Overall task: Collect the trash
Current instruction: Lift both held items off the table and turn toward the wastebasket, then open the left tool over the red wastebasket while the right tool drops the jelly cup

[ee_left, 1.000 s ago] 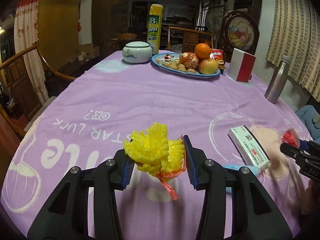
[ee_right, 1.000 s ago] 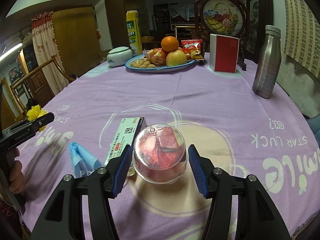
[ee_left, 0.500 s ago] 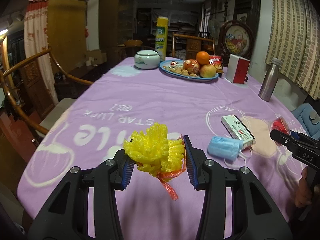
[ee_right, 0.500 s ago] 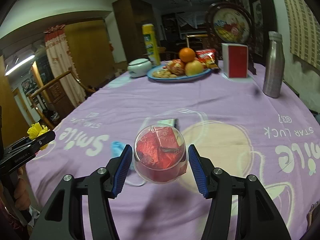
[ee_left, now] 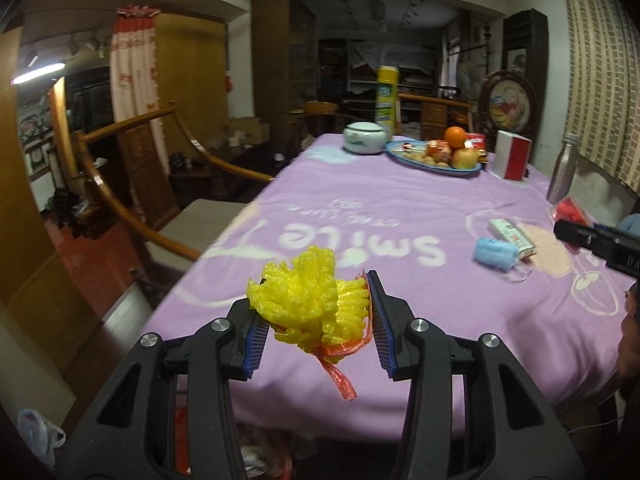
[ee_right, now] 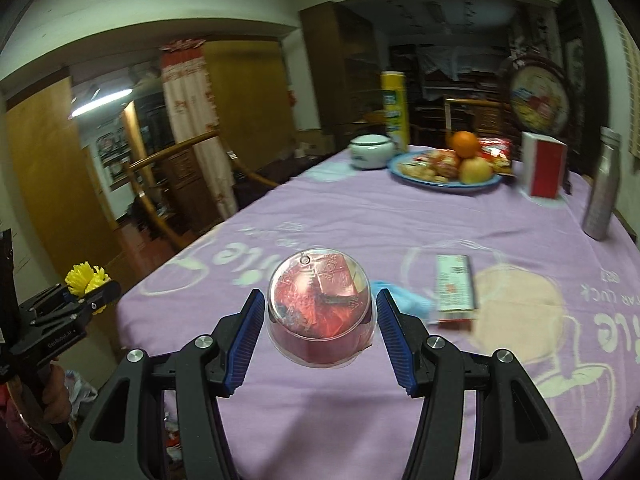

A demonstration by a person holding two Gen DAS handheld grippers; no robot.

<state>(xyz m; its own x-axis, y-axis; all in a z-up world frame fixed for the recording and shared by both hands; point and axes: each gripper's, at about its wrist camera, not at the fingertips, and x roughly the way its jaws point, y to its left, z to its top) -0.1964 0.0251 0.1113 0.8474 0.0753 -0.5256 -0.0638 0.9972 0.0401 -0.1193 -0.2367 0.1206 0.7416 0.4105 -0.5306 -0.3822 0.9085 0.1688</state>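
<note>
My left gripper (ee_left: 316, 320) is shut on a yellow foam net (ee_left: 310, 300) with a red strip hanging below, held in the air over the near left edge of the purple table (ee_left: 400, 220). My right gripper (ee_right: 320, 312) is shut on a clear plastic dome with red wrapper inside (ee_right: 320, 300), held above the table's near edge. A blue face mask (ee_left: 494, 253) and a white and red carton (ee_left: 512, 233) lie on the cloth. The mask (ee_right: 400, 300) and carton (ee_right: 454, 288) also show in the right wrist view. The left gripper (ee_right: 90, 292) shows at the left there.
At the far end stand a fruit plate (ee_left: 436, 156), a white lidded pot (ee_left: 366, 138), a yellow can (ee_left: 387, 96), a red and white box (ee_left: 514, 154) and a steel bottle (ee_left: 562, 168). A wooden chair (ee_left: 132, 184) stands left of the table. A plastic bag (ee_left: 38, 438) lies on the floor.
Both grippers have pulled back and up from the table and swung left, each still holding its item. The table's near edge and the floor now show.
</note>
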